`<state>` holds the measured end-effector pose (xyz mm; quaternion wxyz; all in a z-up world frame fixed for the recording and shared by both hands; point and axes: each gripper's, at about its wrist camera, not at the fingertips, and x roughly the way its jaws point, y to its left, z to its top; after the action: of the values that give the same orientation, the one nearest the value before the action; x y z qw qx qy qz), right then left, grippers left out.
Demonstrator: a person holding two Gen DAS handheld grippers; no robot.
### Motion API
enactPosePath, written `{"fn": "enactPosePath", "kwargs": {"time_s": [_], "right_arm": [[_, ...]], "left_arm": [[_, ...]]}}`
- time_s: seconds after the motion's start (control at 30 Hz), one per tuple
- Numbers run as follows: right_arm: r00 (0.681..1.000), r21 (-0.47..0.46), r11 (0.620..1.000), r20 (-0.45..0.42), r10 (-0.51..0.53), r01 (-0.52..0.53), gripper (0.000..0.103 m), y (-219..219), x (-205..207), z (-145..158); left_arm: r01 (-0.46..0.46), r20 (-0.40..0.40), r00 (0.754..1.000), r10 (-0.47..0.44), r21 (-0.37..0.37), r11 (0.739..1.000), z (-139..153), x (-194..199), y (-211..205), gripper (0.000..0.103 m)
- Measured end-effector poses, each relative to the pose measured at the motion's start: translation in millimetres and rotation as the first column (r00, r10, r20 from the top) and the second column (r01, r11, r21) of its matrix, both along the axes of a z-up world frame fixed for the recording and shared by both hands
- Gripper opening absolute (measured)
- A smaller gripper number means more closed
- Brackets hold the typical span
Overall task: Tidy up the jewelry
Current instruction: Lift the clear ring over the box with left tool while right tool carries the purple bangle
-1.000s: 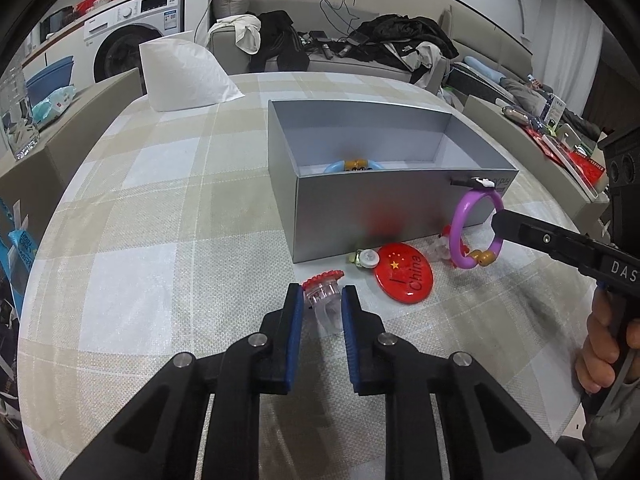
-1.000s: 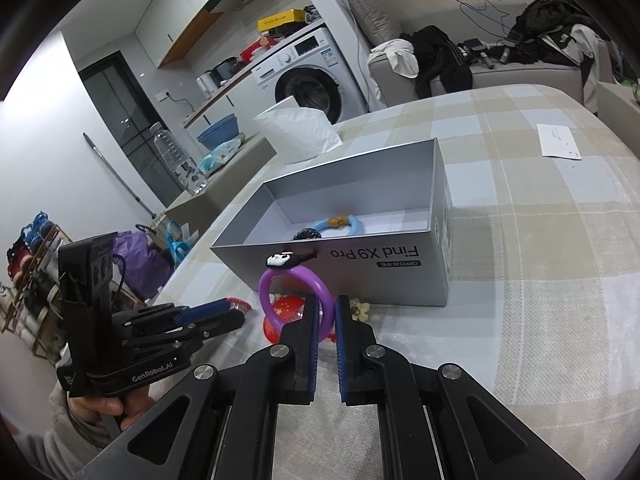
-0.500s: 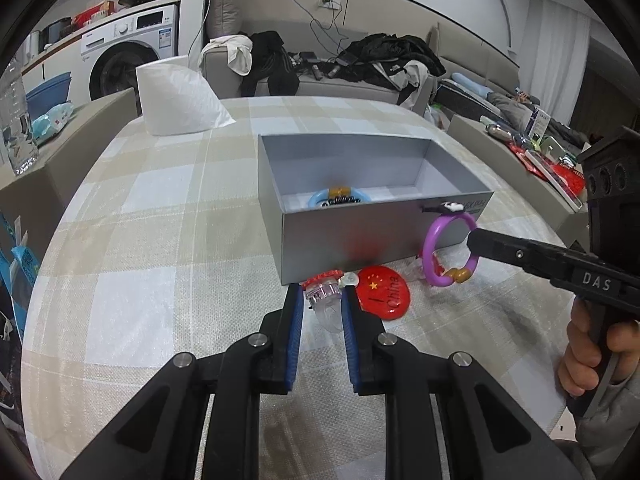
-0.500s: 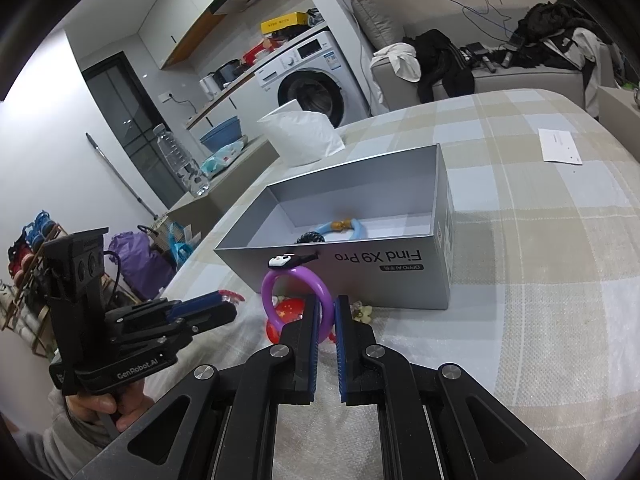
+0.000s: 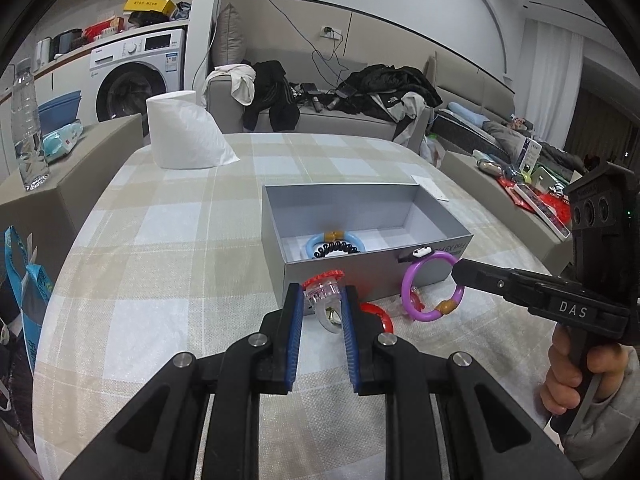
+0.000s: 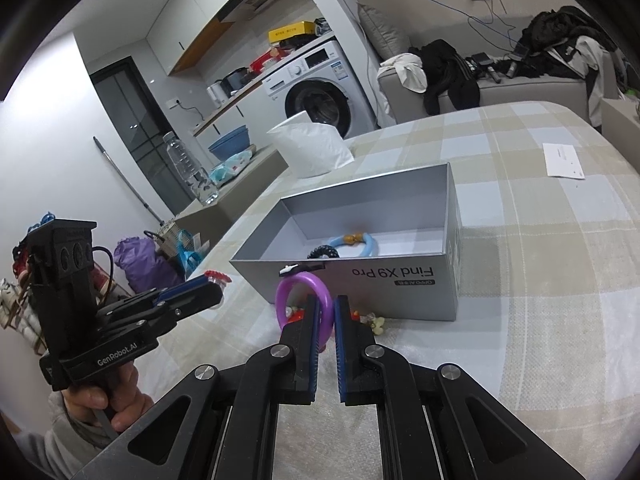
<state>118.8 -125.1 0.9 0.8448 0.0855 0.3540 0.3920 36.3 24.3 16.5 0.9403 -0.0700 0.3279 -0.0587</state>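
Note:
My left gripper is shut on a clear plastic ring with a red top, held off the checked tablecloth just before the near wall of the open grey box. Inside the box lie a light blue bracelet and a black coil hair tie. To the right, my right gripper is shut on a purple bracelet with a small black-and-white charm. In the right wrist view the same bracelet stands upright between the pads of my right gripper, by the box.
A red round badge and small trinkets lie on the cloth against the box's front wall. A white paper roll stands at the far left of the table. A white card lies beyond the box. A person's hand grips each handle.
My left gripper has risen from the cloth with the red-topped ring and tilted up, now level with the box's front wall. The right gripper and purple bracelet have stayed put.

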Motion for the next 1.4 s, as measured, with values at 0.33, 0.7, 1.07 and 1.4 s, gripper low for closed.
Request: {"fn": "enactPosePath", "kwargs": {"time_s": [0.33,0.7,1.07,1.4], "right_arm": [[1.0,-0.011,1.0,0.02,0.015,-0.014,0.006,3.5,-1.3,-0.1],[0.997,0.038,0.999,0.078,0.022,-0.025,0.006,0.6,-13.0,18.7],[0.987,0.096,0.993,0.137,-0.082,0.069,0.006,-15.0,-2.1,46.4],[0.977,0.143,0.978,0.124,-0.171,0.153,0.006,-25.7,20.8,55.2]], "left_arm": [[-0.006,-0.004,1.0,0.006,-0.004,1.0,-3.0,0.6,1.6,0.014],[-0.005,0.051,0.999,0.006,-0.003,1.0,11.8,-5.8,-0.7,0.014],[-0.014,0.089,0.996,0.014,0.003,1.0,24.1,8.3,0.5,0.014],[-0.004,0.149,0.989,-0.005,0.06,0.998,40.1,28.8,-8.4,0.014]]}}
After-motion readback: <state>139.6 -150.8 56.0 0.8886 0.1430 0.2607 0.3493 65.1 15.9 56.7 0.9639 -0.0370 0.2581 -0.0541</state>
